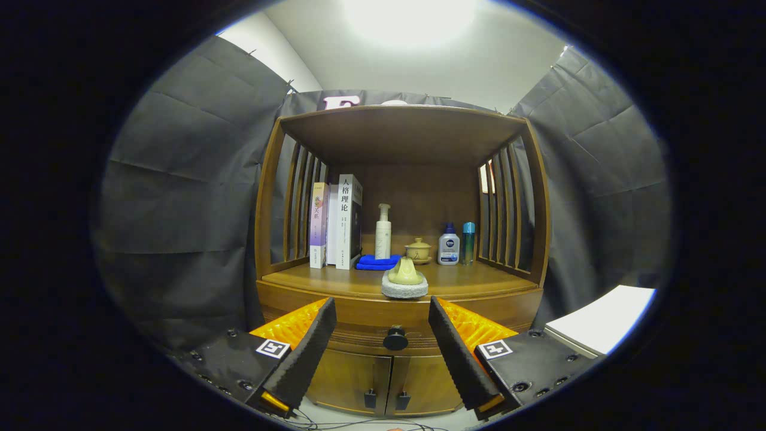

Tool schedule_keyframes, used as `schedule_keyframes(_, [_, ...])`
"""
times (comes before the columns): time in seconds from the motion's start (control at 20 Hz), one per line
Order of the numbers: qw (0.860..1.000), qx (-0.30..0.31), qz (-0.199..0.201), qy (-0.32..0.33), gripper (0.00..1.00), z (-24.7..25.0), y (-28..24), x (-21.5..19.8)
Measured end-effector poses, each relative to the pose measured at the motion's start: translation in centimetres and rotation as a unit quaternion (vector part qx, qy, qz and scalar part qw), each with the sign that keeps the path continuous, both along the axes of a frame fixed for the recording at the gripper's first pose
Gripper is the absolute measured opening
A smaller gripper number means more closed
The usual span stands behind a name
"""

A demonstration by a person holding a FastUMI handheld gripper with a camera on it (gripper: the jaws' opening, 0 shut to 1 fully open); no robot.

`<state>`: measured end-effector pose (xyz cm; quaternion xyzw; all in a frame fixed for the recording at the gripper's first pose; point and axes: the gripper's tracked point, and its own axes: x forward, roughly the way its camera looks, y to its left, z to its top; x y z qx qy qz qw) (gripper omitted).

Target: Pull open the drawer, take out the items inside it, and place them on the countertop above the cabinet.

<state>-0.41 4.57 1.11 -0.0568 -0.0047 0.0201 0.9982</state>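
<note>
A wooden cabinet stands ahead of me. Its drawer [359,338] is closed, with a round dark knob [395,340] at its middle. My gripper [383,344] is open, and the knob lies between and a little beyond the two fingers [311,353], untouched. Above the drawer is the countertop [335,281]. On its front edge rests a pale yellowish figurine [406,272] on a grey stone base [404,288]. What the drawer holds is hidden.
On the countertop stand books [338,222], a folded blue cloth [377,262], a white pump bottle [383,232], a lidded clay cup [418,250], a white bottle [448,245] and a teal bottle [468,242]. Two lower doors [383,383] carry small handles. A white surface [604,326] lies right.
</note>
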Motion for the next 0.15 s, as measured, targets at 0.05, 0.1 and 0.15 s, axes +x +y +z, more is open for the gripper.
schedule_keyframes(0.05, [1.0, 0.0, 0.0, -0.001, 0.98, 0.07, 0.01, 0.02])
schedule_keyframes(0.1, [1.0, 0.001, 0.0, -0.001, 0.98, 0.1, 0.0, 0.02])
schedule_keyframes(0.15, [1.0, 0.003, 0.0, -0.001, 0.98, 0.12, 0.01, -0.03])
